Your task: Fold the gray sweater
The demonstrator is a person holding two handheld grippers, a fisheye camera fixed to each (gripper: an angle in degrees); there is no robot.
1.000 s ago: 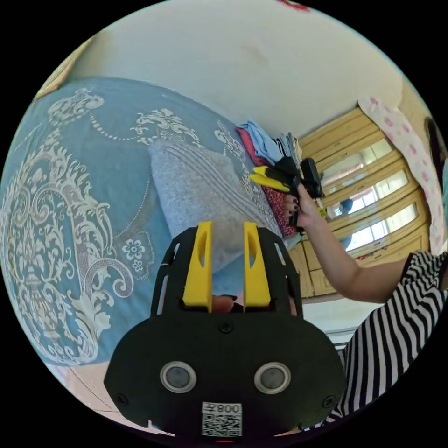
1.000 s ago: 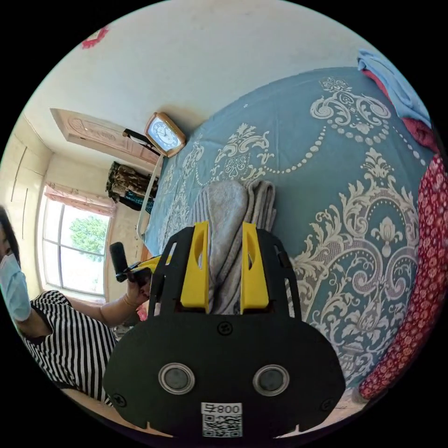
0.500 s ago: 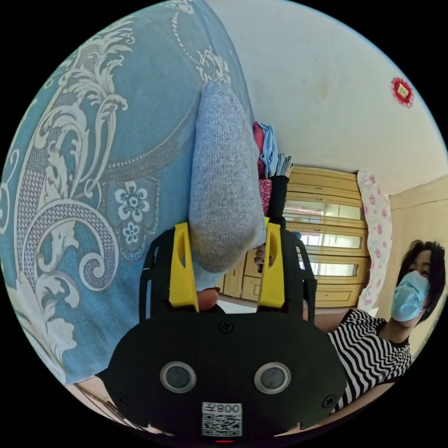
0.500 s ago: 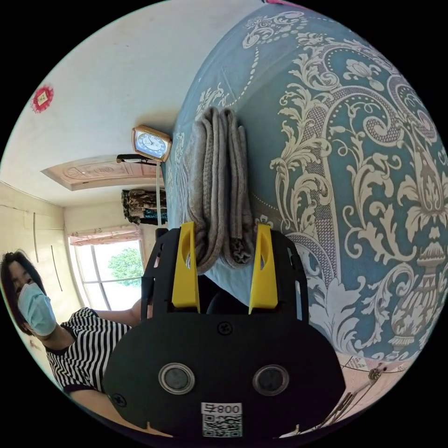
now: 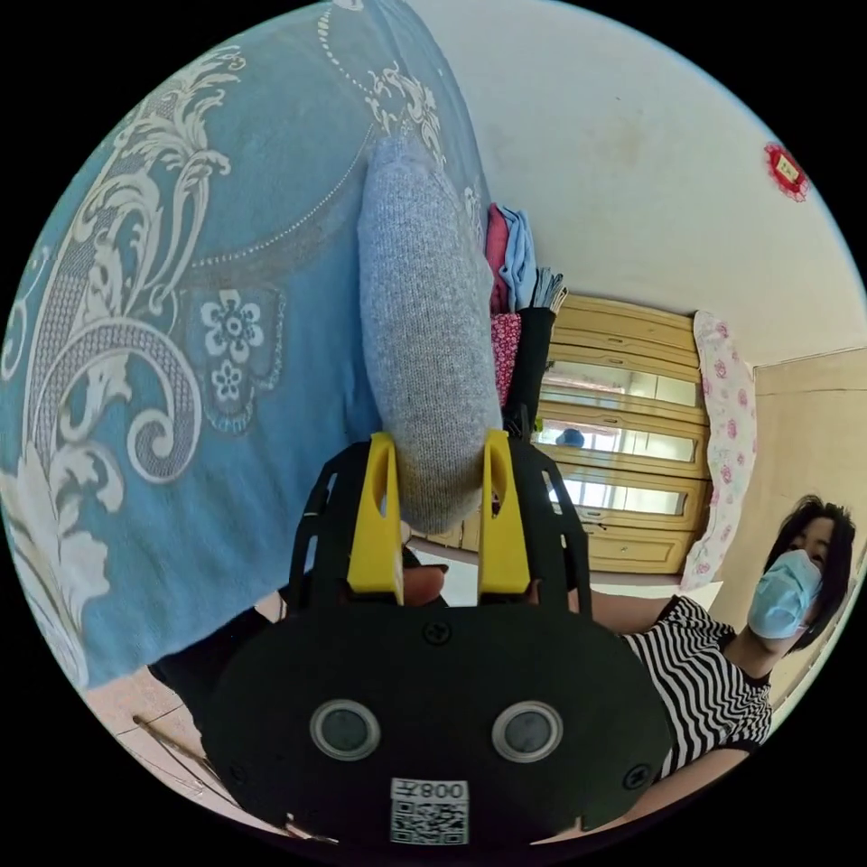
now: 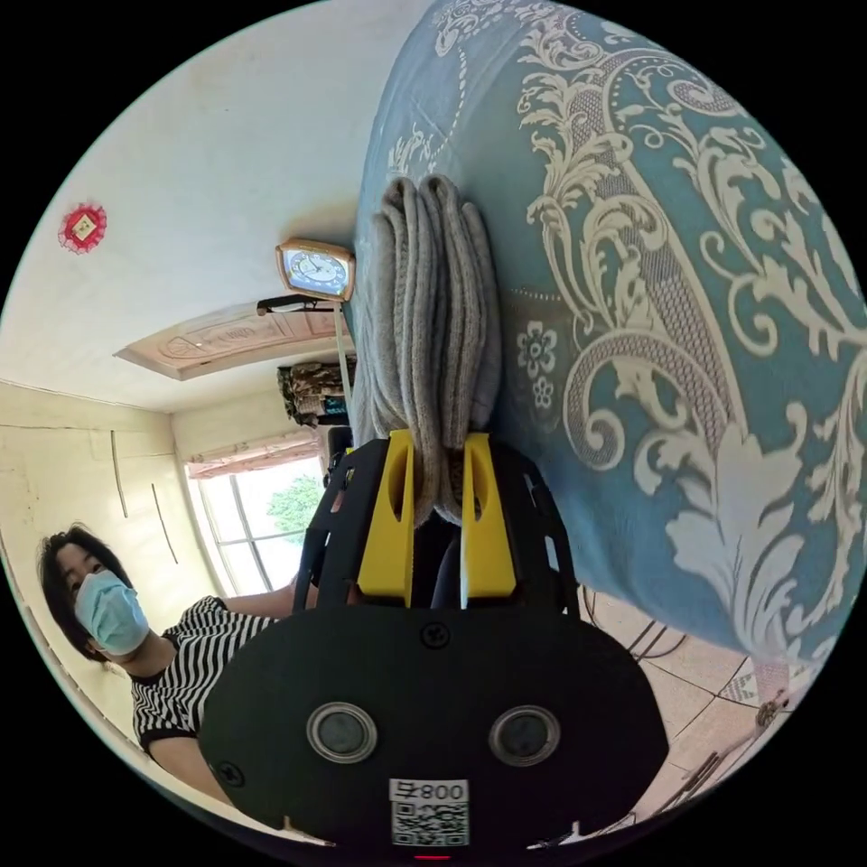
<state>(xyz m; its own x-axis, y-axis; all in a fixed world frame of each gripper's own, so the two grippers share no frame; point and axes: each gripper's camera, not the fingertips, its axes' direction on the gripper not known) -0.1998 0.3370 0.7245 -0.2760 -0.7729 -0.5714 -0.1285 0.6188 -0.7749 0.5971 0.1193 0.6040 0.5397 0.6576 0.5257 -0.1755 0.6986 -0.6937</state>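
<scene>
Closest in, each gripper has an end of the folded gray sweater (image 5: 424, 334) between its yellow jaws. In the left gripper view, the left gripper (image 5: 440, 519) has its jaws closed in on the rounded fold edge, both pressing its sides. In the right gripper view, the right gripper (image 6: 437, 528) has its jaws narrowed onto the stacked layers of the gray sweater (image 6: 433, 307), pinching them.

From either pair of jaws the bundle's long axis runs straight away along the blue patterned bed (image 5: 181, 316), against which it lies. So the two grippers appear to face each other from opposite ends, neither nearer than the other.

Farther off lie a pile of clothes (image 5: 510, 262), wooden cabinets (image 5: 623, 479) and the person's striped top (image 5: 704, 677).
</scene>
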